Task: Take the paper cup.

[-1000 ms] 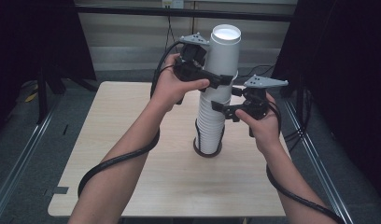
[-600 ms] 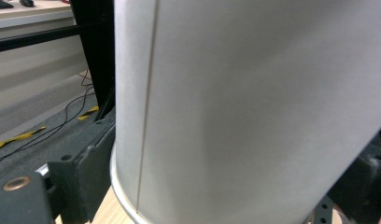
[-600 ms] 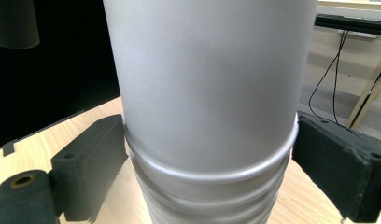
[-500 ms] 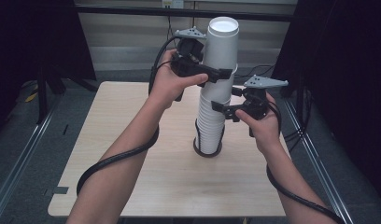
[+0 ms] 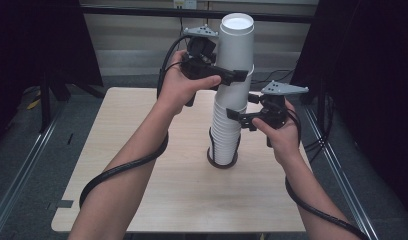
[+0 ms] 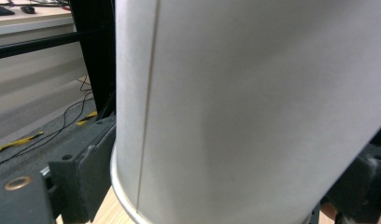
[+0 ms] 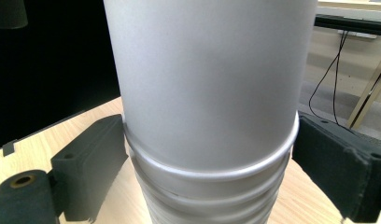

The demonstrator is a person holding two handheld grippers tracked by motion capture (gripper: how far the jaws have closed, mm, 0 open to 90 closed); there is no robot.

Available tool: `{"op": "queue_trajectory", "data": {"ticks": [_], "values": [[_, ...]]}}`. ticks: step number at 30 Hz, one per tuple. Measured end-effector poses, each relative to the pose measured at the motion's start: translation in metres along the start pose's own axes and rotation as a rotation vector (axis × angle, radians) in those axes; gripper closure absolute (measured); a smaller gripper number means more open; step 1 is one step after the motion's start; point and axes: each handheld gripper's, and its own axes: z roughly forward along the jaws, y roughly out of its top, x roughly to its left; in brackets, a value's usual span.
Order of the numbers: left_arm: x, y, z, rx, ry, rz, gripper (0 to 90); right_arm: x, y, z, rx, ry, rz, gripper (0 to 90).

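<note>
While both forearms reached in over the table (image 5: 142,200), the left hand (image 5: 179,87) was raised high with its tool (image 5: 237,76) level, jaws clamped on the top cup (image 5: 235,50), having just closed a little further on it. The right hand (image 5: 282,135) sat lower, its tool (image 5: 232,116) also level and pointing left, jaws either side of the stack (image 5: 226,132) at a rim, gripping it. The stack stood upright near the table's middle, long axis vertical, cups inverted with bases up; the top cup sat partly lifted off the rest.
</note>
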Motion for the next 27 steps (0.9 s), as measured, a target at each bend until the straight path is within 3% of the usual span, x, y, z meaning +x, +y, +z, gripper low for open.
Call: {"op": "queue_trajectory", "data": {"ticks": [15,27], "values": [[0.003,0.004,-0.011,-0.016,0.004,-0.008,9.8,0.0,-0.004,0.0,0.013,0.002,-0.016,10.4],[0.008,0.003,-0.03,-0.024,0.033,-0.012,9.8,0.0,-0.005,0.0,0.024,-0.002,-0.032,12.1]]}}
